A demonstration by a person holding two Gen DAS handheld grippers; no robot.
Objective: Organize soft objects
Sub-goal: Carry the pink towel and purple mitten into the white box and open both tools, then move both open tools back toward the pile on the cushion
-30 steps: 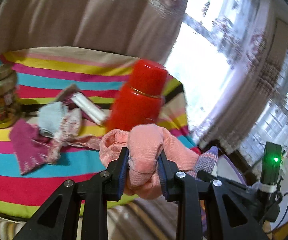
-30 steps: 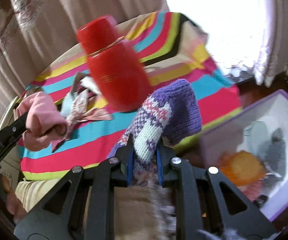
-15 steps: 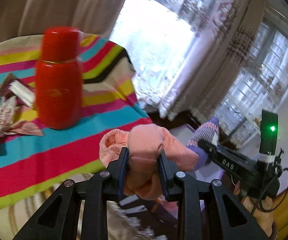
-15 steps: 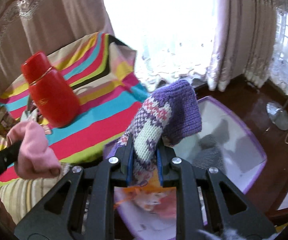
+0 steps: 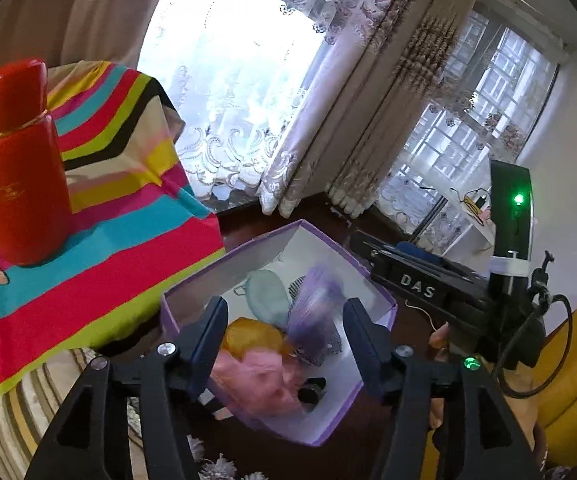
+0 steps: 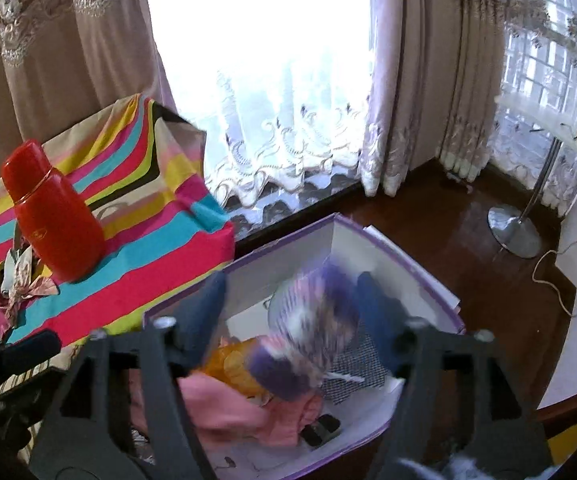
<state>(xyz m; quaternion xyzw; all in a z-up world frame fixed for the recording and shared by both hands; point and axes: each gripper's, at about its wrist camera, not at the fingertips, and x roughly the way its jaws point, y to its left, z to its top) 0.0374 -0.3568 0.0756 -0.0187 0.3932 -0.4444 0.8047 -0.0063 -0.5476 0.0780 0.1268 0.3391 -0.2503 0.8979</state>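
Both grippers hang open above a white box with purple edges on the floor. My left gripper is empty; the pink sock lies blurred in the box below it. My right gripper is open, and the purple knitted sock falls blurred between its fingers into the box. The purple sock also shows in the left wrist view. The pink sock lies in the box in the right wrist view. The right gripper's body shows at right.
An orange item, a pale green item and a checked cloth lie in the box. A red flask stands on the striped table, with several cloths behind it. A lamp base stands on the floor.
Both grippers moved from the table to above the box and opened. The pink sock dropped into the box and the purple sock is falling out of the right gripper.
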